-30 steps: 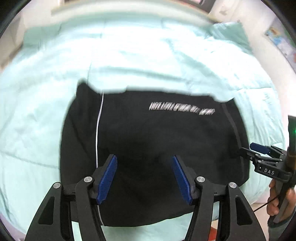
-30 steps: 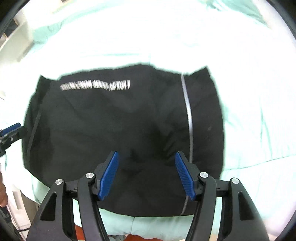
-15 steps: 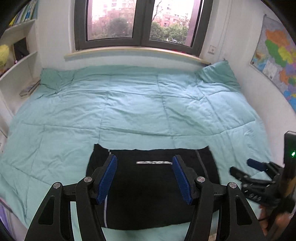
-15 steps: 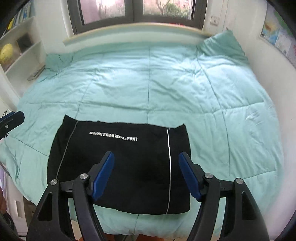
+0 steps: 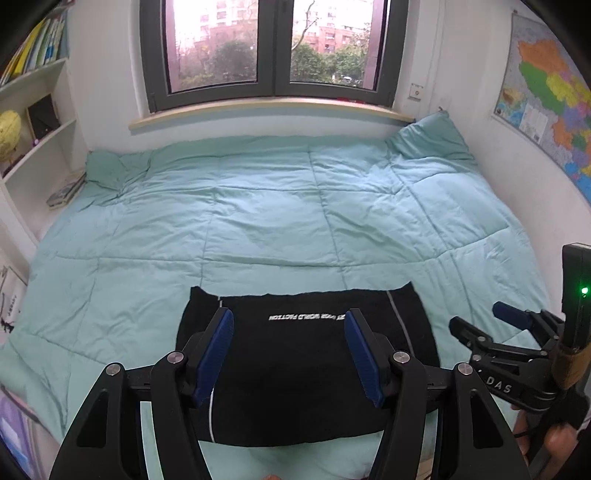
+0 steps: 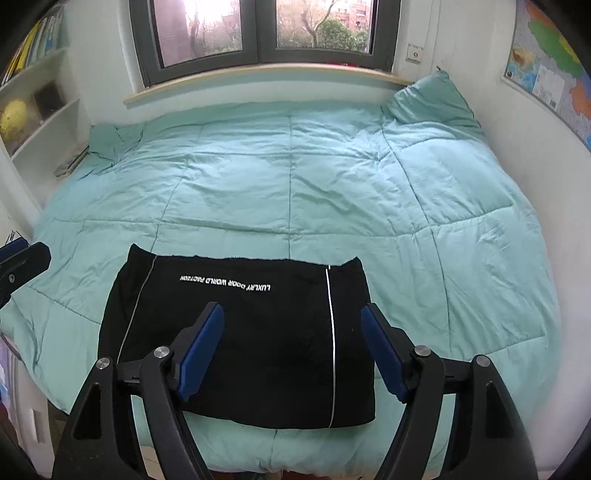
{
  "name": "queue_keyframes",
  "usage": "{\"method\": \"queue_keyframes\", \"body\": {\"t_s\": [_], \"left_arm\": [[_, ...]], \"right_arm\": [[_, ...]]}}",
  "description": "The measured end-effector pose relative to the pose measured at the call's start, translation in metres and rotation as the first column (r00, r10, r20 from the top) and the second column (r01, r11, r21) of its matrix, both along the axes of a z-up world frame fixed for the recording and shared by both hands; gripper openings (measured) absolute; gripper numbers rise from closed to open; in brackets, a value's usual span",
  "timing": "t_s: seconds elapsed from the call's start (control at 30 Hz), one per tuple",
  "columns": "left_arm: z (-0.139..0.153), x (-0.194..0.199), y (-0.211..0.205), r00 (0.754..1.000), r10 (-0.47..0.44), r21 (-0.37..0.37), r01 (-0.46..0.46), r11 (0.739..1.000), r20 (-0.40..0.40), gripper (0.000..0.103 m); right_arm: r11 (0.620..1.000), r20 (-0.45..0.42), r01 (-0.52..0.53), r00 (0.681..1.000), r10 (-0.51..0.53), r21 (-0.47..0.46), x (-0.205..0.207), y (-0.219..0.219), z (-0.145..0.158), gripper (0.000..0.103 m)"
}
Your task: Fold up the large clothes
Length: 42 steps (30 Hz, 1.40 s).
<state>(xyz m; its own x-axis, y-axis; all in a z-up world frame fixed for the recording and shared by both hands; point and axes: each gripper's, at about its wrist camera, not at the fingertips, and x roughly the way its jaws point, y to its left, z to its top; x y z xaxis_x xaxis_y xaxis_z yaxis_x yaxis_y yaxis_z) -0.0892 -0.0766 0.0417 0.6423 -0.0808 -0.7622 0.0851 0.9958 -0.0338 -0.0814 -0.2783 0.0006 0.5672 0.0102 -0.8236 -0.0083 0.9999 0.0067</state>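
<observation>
The folded garment (image 6: pixel 240 332) lies on the bed (image 6: pixel 295 192) near its front edge, window (image 6: pixel 258 29) behind.

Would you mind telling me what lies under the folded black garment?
The black garment lies flat on the light green quilt, near its front edge. The quilt shows on all sides of it. Whatever is beneath the quilt, and the garment's inner layers, is covered and cannot be seen.

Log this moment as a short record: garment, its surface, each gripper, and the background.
garment: black garment, folded into a flat rectangle, white lettering and thin white stripes on top
surface: teal quilt on the bed, garment near its front edge
left gripper: open, empty, above the garment
right gripper: open, empty, above the garment
background: window, shelves, wall map
</observation>
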Motion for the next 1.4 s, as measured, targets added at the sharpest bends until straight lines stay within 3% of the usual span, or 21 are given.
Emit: {"method": "queue_keyframes", "body": {"t_s": [0.27, 0.4, 0.53, 1.4], "left_arm": [[-0.028, 0.008, 0.002, 0.996, 0.029, -0.006, -0.030, 1.000, -0.081, 0.064], [-0.036, 0.011, 0.004, 0.995, 0.036, 0.006, -0.035, 0.999, -0.092, 0.064], [-0.041, 0.016, 0.011, 0.993, 0.054, -0.003, -0.054, 0.999, -0.108, 0.064], [-0.051, 0.018, 0.016, 0.989, 0.081, 0.025, -0.078, 0.997, -0.125, 0.064]], "right_arm": [[0.998, -0.052, -0.034, 0.998, 0.031, -0.046, 0.003, 0.010, -0.023, 0.078], [0.998, -0.072, -0.043, 0.997, 0.039, -0.045, 0.004, 0.013, -0.029, 0.078], [0.992, -0.081, -0.075, 0.995, 0.067, -0.103, 0.004, 0.020, -0.033, 0.078], [0.995, -0.138, -0.088, 0.987, 0.080, -0.052, 0.006, 0.024, -0.048, 0.078]]}}
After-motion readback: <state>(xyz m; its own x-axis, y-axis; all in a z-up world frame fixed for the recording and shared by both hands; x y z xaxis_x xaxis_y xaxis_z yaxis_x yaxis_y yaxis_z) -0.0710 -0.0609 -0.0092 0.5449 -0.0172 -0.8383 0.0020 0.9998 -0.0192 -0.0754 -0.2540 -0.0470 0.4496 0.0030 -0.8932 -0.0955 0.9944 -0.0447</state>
